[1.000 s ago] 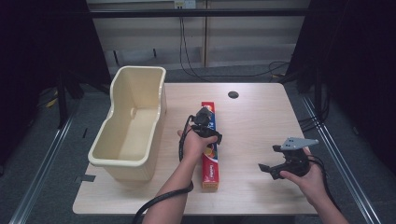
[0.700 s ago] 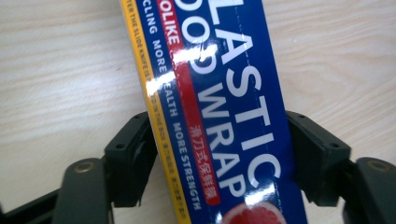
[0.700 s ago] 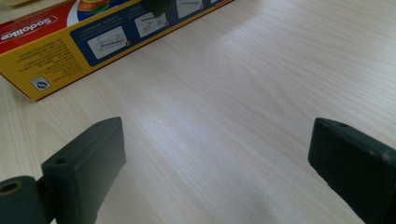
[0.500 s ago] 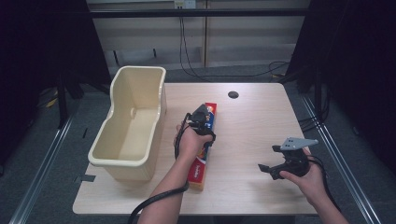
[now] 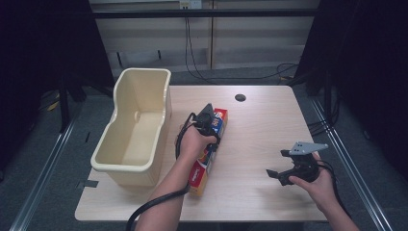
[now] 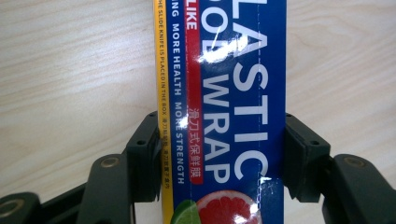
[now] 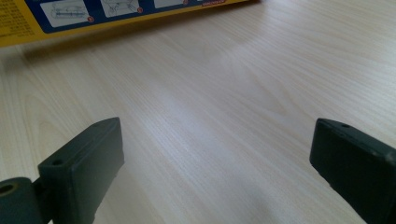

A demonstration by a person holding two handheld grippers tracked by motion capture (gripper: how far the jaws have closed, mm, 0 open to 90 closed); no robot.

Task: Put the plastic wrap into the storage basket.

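Observation:
A long blue, red and yellow plastic wrap box [image 5: 201, 169] lies lengthwise at the table's middle, slightly raised and slanted. My left gripper [image 5: 210, 131] is shut on it near its far half. In the left gripper view both black pads [image 6: 148, 161] press the box [image 6: 233, 70] on its two long sides; the jaws have just been closing on it. My right gripper [image 5: 276, 174] rests low at the right front of the table, apart from the box. Its jaws stand wide open over bare wood [image 7: 217, 158], and the box's yellow edge [image 7: 116, 21] lies farther off.
A tall cream plastic bin [image 5: 144, 91] stands at the table's left, beside the box. The wooden table [image 5: 269, 125] has a dark cable hole [image 5: 240, 97] near its back edge. The left gripper's cable [image 5: 149, 207] trails off the front edge.
The left gripper's jaws closed on the box and the hand rose a little. The box's near end swung left, toward the bin. The right hand kept still.

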